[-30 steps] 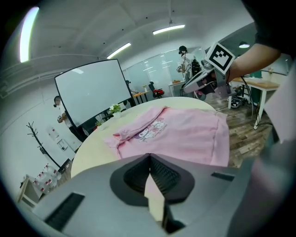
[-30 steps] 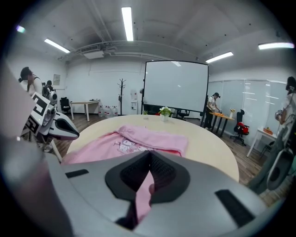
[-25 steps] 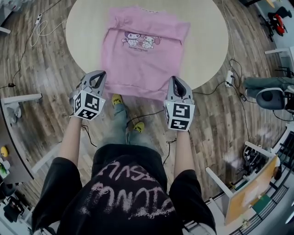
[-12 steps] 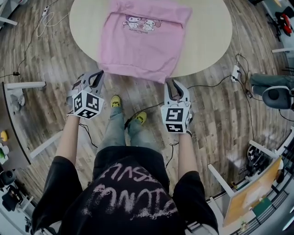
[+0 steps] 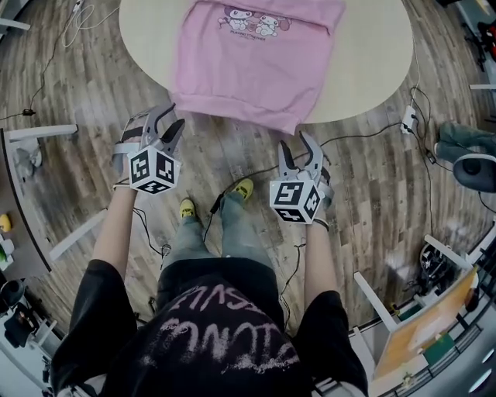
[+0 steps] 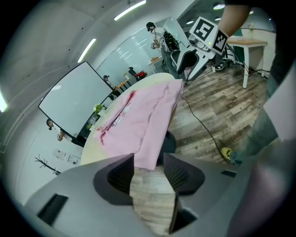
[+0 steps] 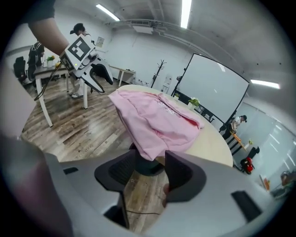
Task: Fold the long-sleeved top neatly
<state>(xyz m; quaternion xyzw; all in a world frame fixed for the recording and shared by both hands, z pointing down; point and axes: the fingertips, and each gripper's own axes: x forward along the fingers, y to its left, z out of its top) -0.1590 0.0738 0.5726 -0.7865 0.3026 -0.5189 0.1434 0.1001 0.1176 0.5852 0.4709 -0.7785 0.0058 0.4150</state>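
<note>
"Looking at the left claw point(image 5: 169, 118) now, is it gripping anything?"

"No. It is standing released, its jaws having just been opening, and only the wooden floor point(image 5: 372, 194) is showing between them."

"And the right claw point(image 5: 294, 143)?"

"It is doing the same. Its jaws have just been opening too, they are gaping wide, and nothing is sitting between them. Both claws are hovering over the floor on the person's side of the desk point(image 5: 372, 70), pointing toward it and angling downward."

"Where is the long-sleeved top point(image 5: 248, 70) lying?"

"The pink top is lying on the round, pale desk, front up, with its cartoon print point(image 5: 256, 22) facing upward. Its hem point(image 5: 232, 116) is hanging over the near edge of the desk."

"Are the claws touching that hem?"

"Neither is touching it. The left one is hanging just off the hem's left corner and the right one just off its right corner, each slightly apart from the cloth."

"Is anything else showing down there?"

"The person's yellow shoes point(image 5: 187, 208) are standing on the floor between the two claws, and a dark cable point(image 6: 202, 125) is trailing across the boards."
</note>
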